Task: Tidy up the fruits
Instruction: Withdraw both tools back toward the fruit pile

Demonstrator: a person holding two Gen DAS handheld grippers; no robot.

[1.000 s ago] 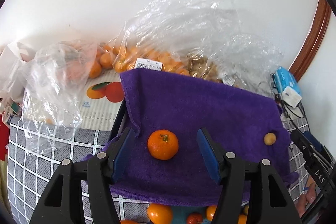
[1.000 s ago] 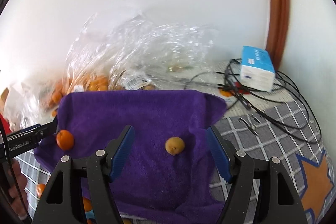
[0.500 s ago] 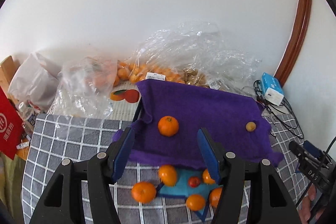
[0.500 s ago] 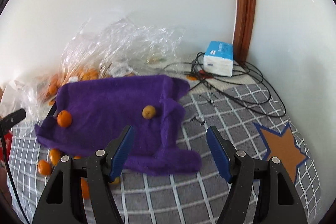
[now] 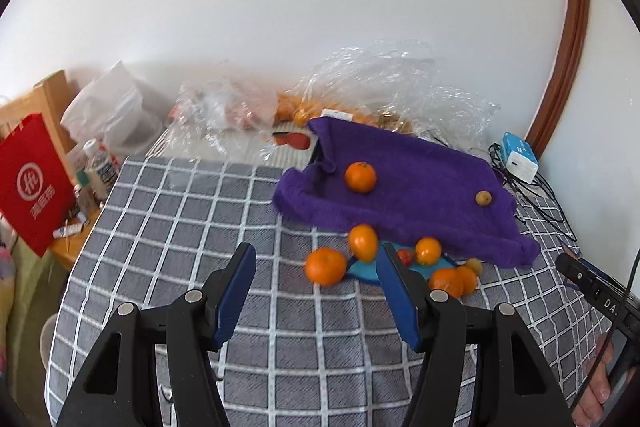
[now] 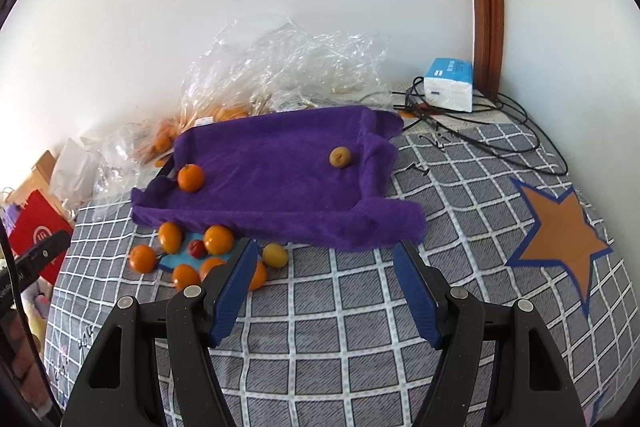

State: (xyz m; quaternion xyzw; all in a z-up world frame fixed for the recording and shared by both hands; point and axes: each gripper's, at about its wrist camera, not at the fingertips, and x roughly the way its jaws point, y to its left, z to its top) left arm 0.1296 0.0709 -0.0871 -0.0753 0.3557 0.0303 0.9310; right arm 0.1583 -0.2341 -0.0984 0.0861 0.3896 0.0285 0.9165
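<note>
Both grippers hang over the checked tablecloth [image 6: 340,307] with jaws parted and nothing between them: left gripper [image 5: 316,287], right gripper [image 6: 326,277]. On the far purple towel [image 6: 272,183] sit one tangerine [image 6: 191,177] at its left and a small yellowish fruit [image 6: 340,157] at its right. More tangerines [image 6: 218,239] cluster on the cloth just beside the towel's near left edge.
</note>
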